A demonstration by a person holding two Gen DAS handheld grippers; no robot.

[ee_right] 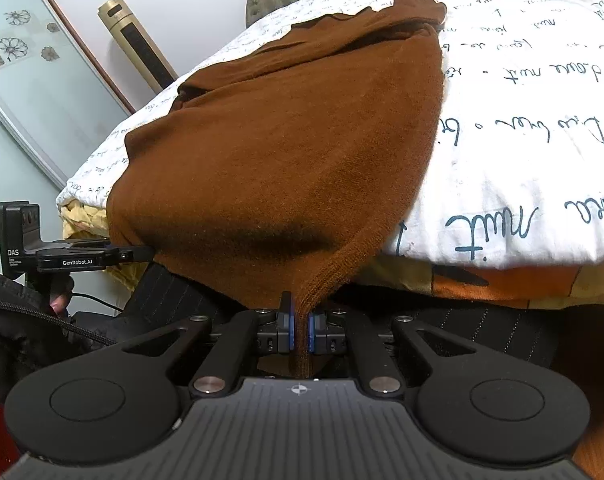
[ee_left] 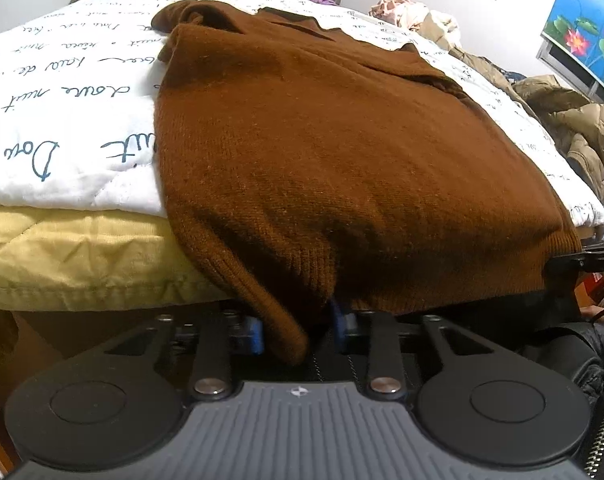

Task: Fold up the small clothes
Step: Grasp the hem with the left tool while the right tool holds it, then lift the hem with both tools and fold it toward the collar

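Left gripper (ee_left: 297, 330) at bottom centre of the left wrist view, tilted down toward the bed edge, blue pads (ee_left: 253, 334) pinched on a ribbed hem corner of the brown sweater (ee_left: 342, 152). Right gripper (ee_right: 300, 330) at bottom centre of the right wrist view, likewise angled down, blue pads (ee_right: 289, 330) clamped tight on the other hem corner, a narrow fold of knit hanging between them.

Sweater spread across the middle of both views, on the white quilt (ee_left: 61, 92) printed with dark cursive script, hem drooping over the near bed edge. Sleeves folded in over the body, collar bunched toward the upper part of each frame. Yellow quilted layer (ee_left: 61, 248) under the quilt at lower left of the left view. Heap of olive and tan clothing (ee_left: 574, 128) at right. Lotus picture (ee_left: 590, 24) at upper right. In the right view, the left gripper's black body (ee_right: 77, 256) at left edge, touching the hem. Gold tower (ee_right: 137, 44) leaning at upper left, beside a floral glass panel (ee_right: 17, 48).

Fine, soft knit, ribbed at the hem; puffy stitched quilt.
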